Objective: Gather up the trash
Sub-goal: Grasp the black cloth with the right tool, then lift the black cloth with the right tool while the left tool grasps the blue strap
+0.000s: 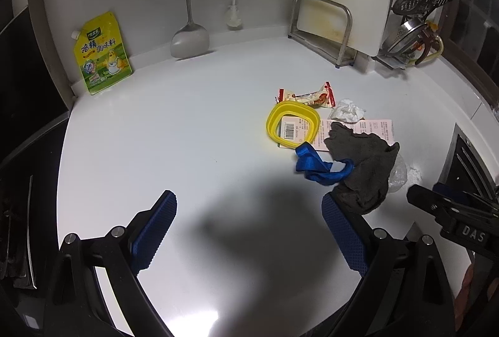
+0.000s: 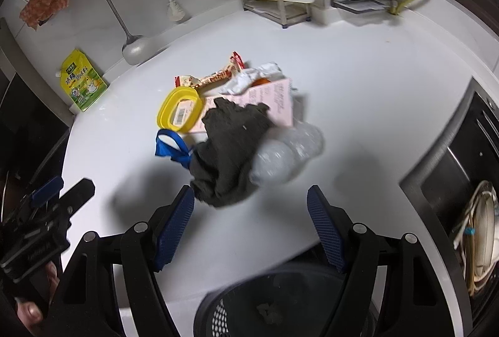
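A heap of trash lies on the white counter [image 1: 187,124]: a yellow plastic ring [image 1: 293,124] on a barcode tag, a snack wrapper [image 1: 312,95], crumpled white paper [image 1: 347,112], a pink leaflet [image 1: 374,128], a blue strap [image 1: 318,163], a dark grey cloth [image 1: 365,165] and clear crumpled plastic [image 2: 287,156]. My left gripper [image 1: 249,202] is open and empty, left of and nearer than the heap. My right gripper [image 2: 251,196] is open and empty, its fingers just short of the grey cloth [image 2: 230,149]. A black perforated bin [image 2: 280,302] with a dark scrap inside sits below the counter edge.
A yellow seasoning pouch [image 1: 103,56] leans on the back wall. A ladle [image 1: 188,37], spoon and brush hang there. A cutting board in a metal rack [image 1: 330,21] and a dish rack [image 1: 424,9] stand at the back right. A sink [image 2: 461,181] lies to the right.
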